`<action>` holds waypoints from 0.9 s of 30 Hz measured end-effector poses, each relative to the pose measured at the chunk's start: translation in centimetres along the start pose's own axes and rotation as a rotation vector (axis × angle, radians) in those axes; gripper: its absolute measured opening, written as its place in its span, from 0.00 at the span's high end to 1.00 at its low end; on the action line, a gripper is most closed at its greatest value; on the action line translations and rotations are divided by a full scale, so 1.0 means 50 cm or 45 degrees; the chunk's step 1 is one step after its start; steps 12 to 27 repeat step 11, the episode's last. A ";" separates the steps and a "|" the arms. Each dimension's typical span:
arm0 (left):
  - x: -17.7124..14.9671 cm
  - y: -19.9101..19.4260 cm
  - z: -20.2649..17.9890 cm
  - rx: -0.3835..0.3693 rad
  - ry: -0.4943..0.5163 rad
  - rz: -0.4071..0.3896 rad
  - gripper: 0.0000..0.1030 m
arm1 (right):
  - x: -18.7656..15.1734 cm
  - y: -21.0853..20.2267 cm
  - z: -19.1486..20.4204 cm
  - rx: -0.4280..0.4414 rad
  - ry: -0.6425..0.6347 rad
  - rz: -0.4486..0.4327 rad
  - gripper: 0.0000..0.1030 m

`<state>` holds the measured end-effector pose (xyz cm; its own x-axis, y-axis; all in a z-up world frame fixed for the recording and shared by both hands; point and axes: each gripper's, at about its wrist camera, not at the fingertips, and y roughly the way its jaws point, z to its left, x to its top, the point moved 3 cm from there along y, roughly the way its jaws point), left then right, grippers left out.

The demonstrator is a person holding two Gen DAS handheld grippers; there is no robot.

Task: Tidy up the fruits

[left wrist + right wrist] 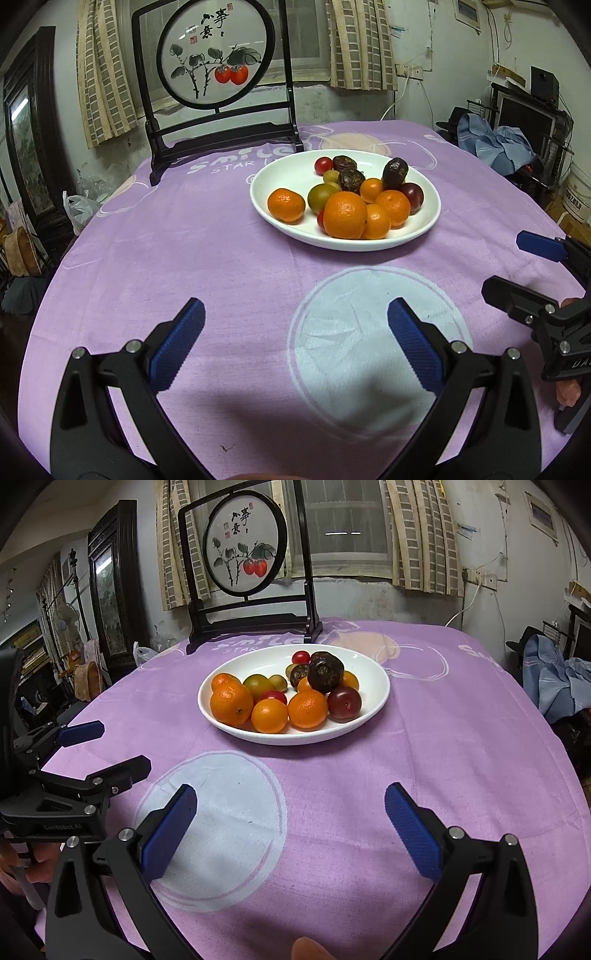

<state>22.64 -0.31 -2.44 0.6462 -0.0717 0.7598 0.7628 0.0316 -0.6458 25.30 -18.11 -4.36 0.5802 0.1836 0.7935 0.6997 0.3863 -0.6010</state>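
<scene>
A white oval plate (280,177) (373,675) sits on the purple cloth, past both grippers. It holds several oranges (345,215) (231,704), dark dates (394,172) (325,672), a dark plum (413,196) (344,703), a green tomato (322,196) (257,685) and small red tomatoes (323,165) (300,657). My left gripper (295,323) is open and empty above the cloth, short of the plate. My right gripper (291,806) is open and empty, also short of the plate. Each gripper shows at the edge of the other's view, the right one (517,266) and the left one (114,744).
A dark wooden stand with a round persimmon painting (218,55) (246,550) stands at the table's back, behind the plate. A white circle print (369,332) (221,819) lies on the cloth under the grippers. Room clutter surrounds the table edges.
</scene>
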 end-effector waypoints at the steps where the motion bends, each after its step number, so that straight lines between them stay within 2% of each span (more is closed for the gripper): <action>1: 0.000 0.001 0.001 0.000 -0.002 0.001 0.02 | -0.001 0.001 0.001 -0.002 -0.002 0.002 0.01; 27: 0.001 0.003 0.005 0.004 -0.011 0.001 0.02 | 0.000 0.001 0.003 -0.005 -0.012 0.010 0.01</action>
